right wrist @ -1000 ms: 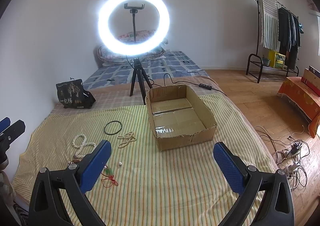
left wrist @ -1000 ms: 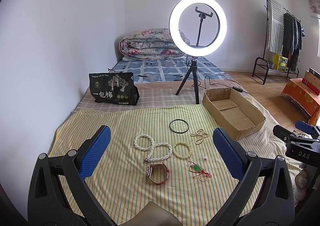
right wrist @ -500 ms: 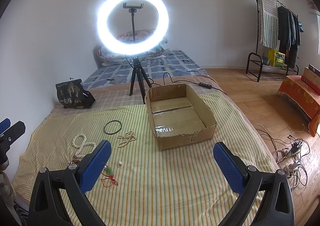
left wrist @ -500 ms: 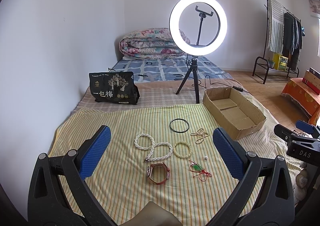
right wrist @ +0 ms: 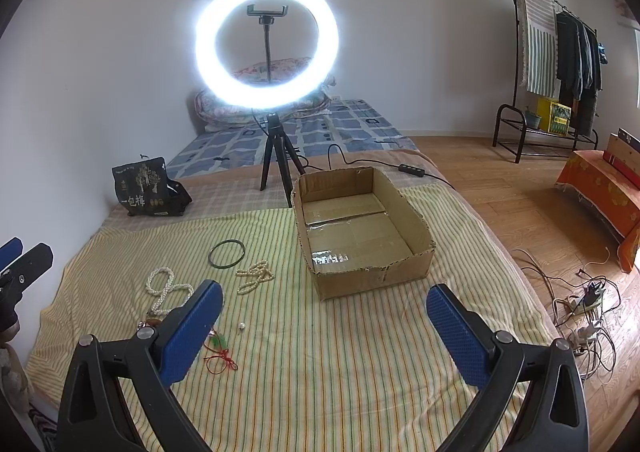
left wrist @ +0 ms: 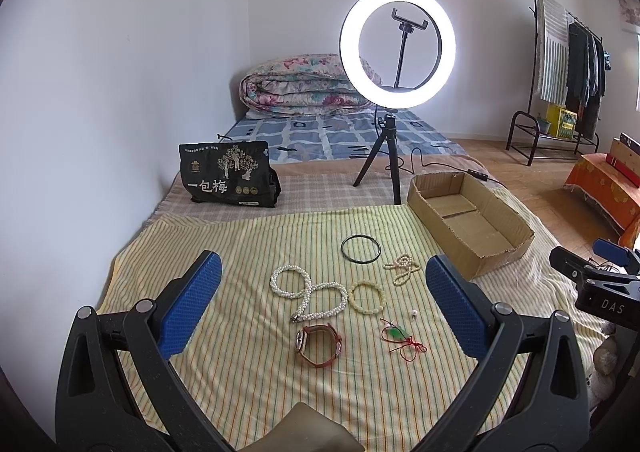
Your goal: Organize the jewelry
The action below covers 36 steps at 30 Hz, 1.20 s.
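Jewelry lies on a striped yellow cloth [left wrist: 248, 244]: a dark bangle [left wrist: 361, 248], a white pearl necklace [left wrist: 306, 292], a pale bead bracelet [left wrist: 367, 296], a small bead strand [left wrist: 401, 267], a brown-strapped watch [left wrist: 319, 344], a green pendant on red cord [left wrist: 400, 336] and a tiny white bead [left wrist: 414, 314]. An empty cardboard box [right wrist: 362, 228] stands to their right. My left gripper [left wrist: 324, 302] is open above the jewelry. My right gripper [right wrist: 324, 326] is open in front of the box. The bangle [right wrist: 226, 252] and bead strand [right wrist: 254, 276] also show in the right wrist view.
A lit ring light on a tripod [left wrist: 396, 51] stands behind the cloth. A black printed bag [left wrist: 226, 179] sits at the back left. A rolled quilt [left wrist: 304, 85] lies by the wall. Cables and a power strip [right wrist: 580, 304] lie on the wooden floor at right.
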### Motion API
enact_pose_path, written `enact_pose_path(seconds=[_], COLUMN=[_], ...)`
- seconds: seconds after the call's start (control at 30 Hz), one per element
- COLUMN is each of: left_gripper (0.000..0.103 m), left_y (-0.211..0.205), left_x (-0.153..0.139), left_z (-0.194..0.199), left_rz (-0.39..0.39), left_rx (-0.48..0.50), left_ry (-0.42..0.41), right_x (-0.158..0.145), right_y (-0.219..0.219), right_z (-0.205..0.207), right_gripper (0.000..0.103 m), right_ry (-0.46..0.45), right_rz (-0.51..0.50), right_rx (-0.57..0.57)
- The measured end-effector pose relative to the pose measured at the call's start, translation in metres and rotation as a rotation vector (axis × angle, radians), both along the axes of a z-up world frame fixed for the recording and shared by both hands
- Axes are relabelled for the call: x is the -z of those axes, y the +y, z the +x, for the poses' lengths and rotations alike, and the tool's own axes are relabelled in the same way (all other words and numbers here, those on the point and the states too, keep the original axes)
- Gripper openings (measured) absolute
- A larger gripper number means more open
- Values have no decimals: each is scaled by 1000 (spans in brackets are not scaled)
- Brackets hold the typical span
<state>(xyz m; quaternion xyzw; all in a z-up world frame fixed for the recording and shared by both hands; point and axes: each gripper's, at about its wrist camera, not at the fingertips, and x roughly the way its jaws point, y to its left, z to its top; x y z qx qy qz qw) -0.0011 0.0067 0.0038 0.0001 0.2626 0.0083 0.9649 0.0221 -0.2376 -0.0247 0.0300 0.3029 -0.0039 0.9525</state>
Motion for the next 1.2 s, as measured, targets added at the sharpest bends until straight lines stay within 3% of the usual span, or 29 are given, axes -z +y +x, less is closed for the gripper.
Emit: enact_pose_path(seconds=[0.47,0.7,0.97,1.17,1.2], left_gripper=[103,103,103,82,75], left_y=[41,72,85,82,81], left_x=[18,37,53,67,70], left_z=[9,18,20,27,29], left_rz=[0,5,-20,-65,-75], left_rx=[-63,-109,-80,-25,-16], left_ry=[57,139,192,274,291], right_x=[8,28,50,63,65], right_y=[11,18,36,54,57], right_z=[5,12,21,27,28], right_gripper=[103,103,103,96,96], right_ry=[37,72,129,169,174], right_rz=[-7,16,-32,-77,-84], right_rx=[-46,-135,-220,-299,-311])
